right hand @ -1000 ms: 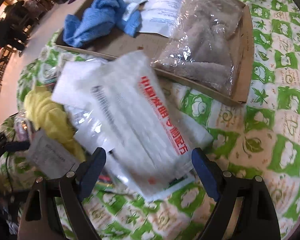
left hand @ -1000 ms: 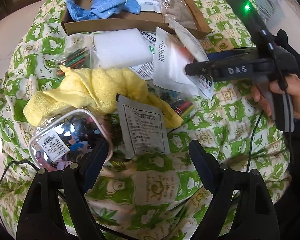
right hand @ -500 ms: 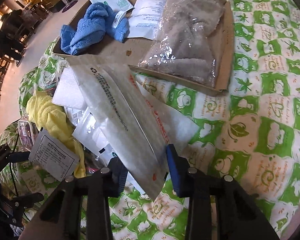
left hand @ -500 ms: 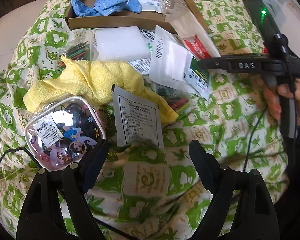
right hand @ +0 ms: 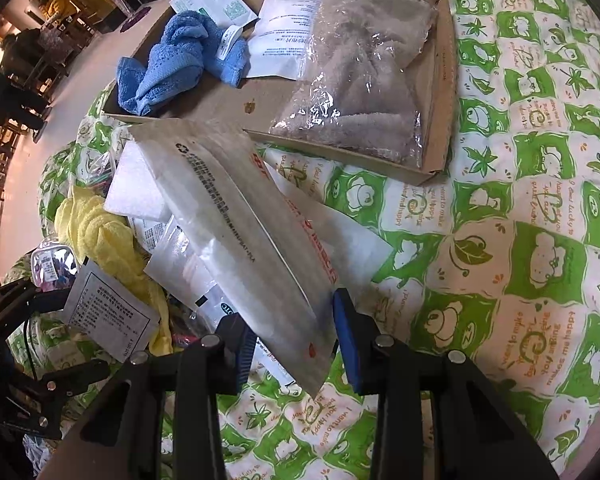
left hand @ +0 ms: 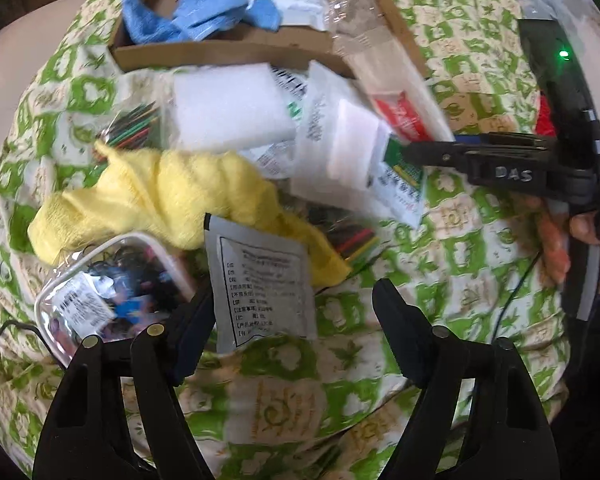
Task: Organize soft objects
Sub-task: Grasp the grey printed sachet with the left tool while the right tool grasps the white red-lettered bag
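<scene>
1. Right gripper [right hand: 296, 348] points down at the table, jaws drawn in on a long white pouch [right hand: 236, 232]. They have just been closing, and the pouch's near corner is pinched between the blue pads.
2. The pouch stands on edge, tilted, its far end reaching toward the cardboard tray [right hand: 440, 136]. It sits on top of other clear packets, just beside a white foam block [right hand: 136, 188].
3. Left gripper [left hand: 292, 312] hovers wide apart, nothing between its fingers. Its jaws have just been easing in slightly. A grey sachet [left hand: 260, 280] lies just ahead of it, and a clear case [left hand: 112, 292] by its left finger.
4. Tray already holds a blue cloth [right hand: 172, 64], a bagged brown towel [right hand: 364, 76] and paper packets, so that looks like the drop spot.
5. To do this well, I'd say: keep the pinch firm, lift until the pouch clears the tray's near wall, then carry it over the bare cardboard in the middle.
6. Risk: the film is slick and the grip is at one corner, so the pouch may swing or slip.
7. A yellow towel [left hand: 160, 196] waits in the pile, near the left gripper.
</scene>
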Demonstrator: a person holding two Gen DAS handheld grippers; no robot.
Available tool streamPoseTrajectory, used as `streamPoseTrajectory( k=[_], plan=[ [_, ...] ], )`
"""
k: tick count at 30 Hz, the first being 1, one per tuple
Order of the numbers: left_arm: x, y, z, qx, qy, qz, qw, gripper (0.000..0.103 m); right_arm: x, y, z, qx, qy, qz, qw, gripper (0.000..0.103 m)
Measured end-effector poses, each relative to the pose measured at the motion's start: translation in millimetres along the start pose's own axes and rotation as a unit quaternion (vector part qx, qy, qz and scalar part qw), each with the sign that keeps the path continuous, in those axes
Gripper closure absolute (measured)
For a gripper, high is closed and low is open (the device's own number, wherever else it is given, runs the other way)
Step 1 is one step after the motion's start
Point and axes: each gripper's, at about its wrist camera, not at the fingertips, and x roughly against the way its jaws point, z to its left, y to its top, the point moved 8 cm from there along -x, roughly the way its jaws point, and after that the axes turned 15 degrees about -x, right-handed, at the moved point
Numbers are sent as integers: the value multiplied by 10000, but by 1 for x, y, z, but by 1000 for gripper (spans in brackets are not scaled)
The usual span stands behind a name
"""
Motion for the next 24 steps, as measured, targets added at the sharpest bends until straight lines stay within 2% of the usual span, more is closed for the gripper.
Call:
streamPoseTrajectory(
  k=[4,7,10,11,13,15,18,24],
  plan=[
    [4,7,-5,-99,10,-66,9999,34,-1,3,1,-6,-17,-2,10000,67],
    [-3,10,-2,-26,-15,6,10000,45,-1,4,1,-2,-15,-7,10000,67],
    [-18,6,4,140,-164,141,9997,49,-2,4,1,-4,-17,-4,10000,67],
    [-23,5,5,189,-215,190,9994,58,-2,3,0,-3,-20,0,10000,67],
    [-35,2,9,251,-243,304,9989,69,-3,4,1,-8,-16,5,10000,67],
    [-41,1,12,255,-164,313,9990,85,-3,5,1,-11,-20,5,10000,67],
    [-35,5,13,196,-90,128,9997,89,1,7,-1,-24,-45,-51,10000,68],
    [0,17,3,-134,18,-172,9998,89,14,14,-2,-57,61,-128,9999,80]
  ],
)
